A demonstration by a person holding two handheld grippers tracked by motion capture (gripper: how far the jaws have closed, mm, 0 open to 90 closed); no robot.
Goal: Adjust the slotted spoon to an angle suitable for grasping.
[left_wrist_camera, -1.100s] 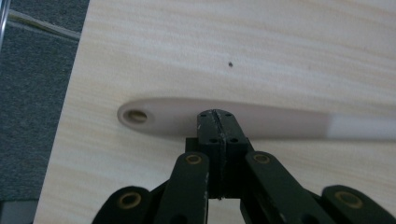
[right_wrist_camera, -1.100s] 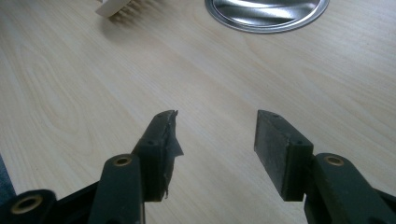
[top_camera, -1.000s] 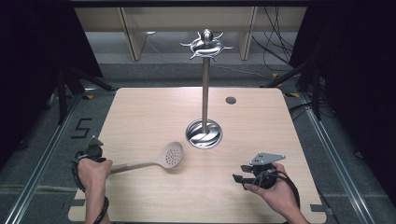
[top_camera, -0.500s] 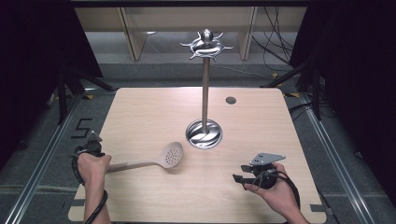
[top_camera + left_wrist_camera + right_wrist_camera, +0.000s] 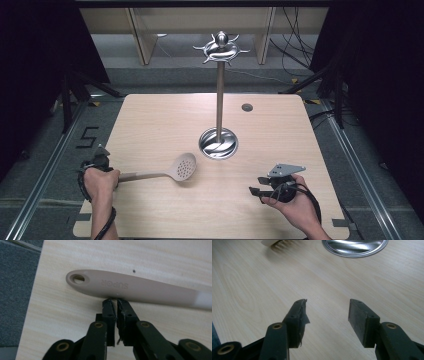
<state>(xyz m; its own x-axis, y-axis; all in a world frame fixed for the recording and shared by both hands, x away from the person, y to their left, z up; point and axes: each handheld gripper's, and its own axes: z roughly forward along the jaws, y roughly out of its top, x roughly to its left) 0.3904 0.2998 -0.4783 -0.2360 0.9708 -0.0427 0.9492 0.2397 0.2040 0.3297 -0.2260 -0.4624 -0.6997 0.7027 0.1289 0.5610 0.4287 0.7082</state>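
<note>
A beige slotted spoon (image 5: 183,166) lies flat on the wooden table (image 5: 150,125), its handle (image 5: 140,288) pointing toward the left edge. My left gripper (image 5: 102,162) is at the handle's end. Its jaws have just been opening and stand a thin slit apart (image 5: 114,302), tips at the handle's near edge, with nothing between them. A metal utensil stand (image 5: 219,100) with hooks on top rises from a round base (image 5: 354,246) at mid-table. My right gripper (image 5: 256,184) rests low at the front right, open and empty (image 5: 327,307), aimed toward the base.
A small dark round hole (image 5: 247,107) sits in the tabletop behind the stand on the right. The spoon's head (image 5: 270,242) lies left of the stand's base. Wooden shelving (image 5: 140,35) and cables lie beyond the table's far edge.
</note>
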